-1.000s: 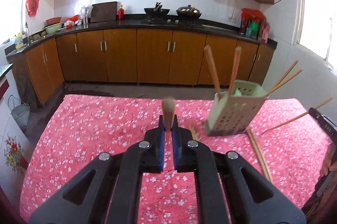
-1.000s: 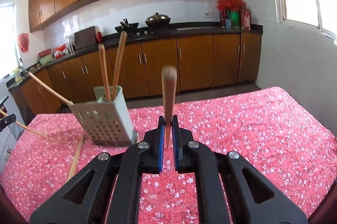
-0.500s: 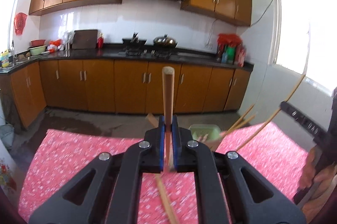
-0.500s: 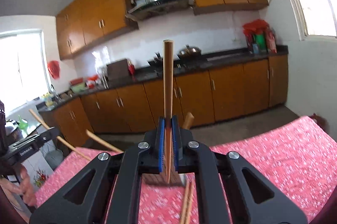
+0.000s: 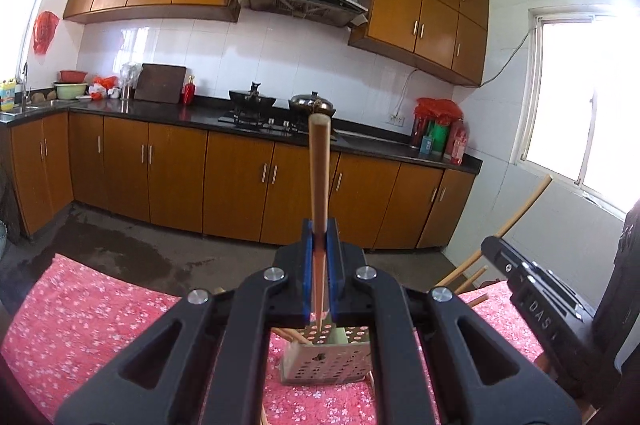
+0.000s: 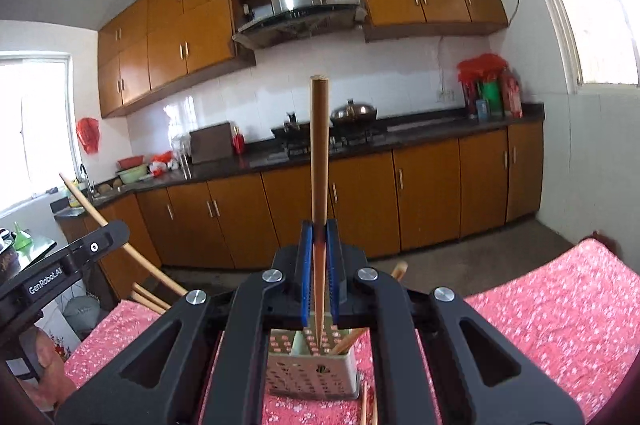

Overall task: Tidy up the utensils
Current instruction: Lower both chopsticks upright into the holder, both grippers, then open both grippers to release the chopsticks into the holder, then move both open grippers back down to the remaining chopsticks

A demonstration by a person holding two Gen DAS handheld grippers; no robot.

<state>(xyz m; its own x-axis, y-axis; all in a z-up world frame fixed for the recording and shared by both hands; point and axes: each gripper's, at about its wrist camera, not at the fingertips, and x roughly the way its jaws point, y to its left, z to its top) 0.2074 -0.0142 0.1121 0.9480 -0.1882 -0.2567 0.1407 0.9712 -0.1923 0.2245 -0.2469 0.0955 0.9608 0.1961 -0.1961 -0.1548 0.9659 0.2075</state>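
My left gripper [image 5: 319,237] is shut on a wooden chopstick [image 5: 319,177] that stands upright, its thin tip hanging just over the pale perforated holder [image 5: 320,365]. My right gripper [image 6: 319,237] is likewise shut on an upright chopstick [image 6: 319,153], its tip above the same holder [image 6: 316,373]. Other chopsticks [image 6: 348,341] lean inside the holder. Each gripper shows at the edge of the other's view, with its chopstick slanting up: the right gripper [image 5: 532,297] and the left gripper [image 6: 60,273].
The holder stands on a table with a red floral cloth [image 6: 560,305]. Loose chopsticks [image 6: 368,405] lie on the cloth beside the holder's near side. Beyond the table are a bare floor and wooden kitchen cabinets [image 5: 240,185] under a dark counter.
Both grippers have risen and tipped upward while still holding their chopsticks. The holder has slid from mid-view to below the jaws, and the two grippers have come closer together over it.
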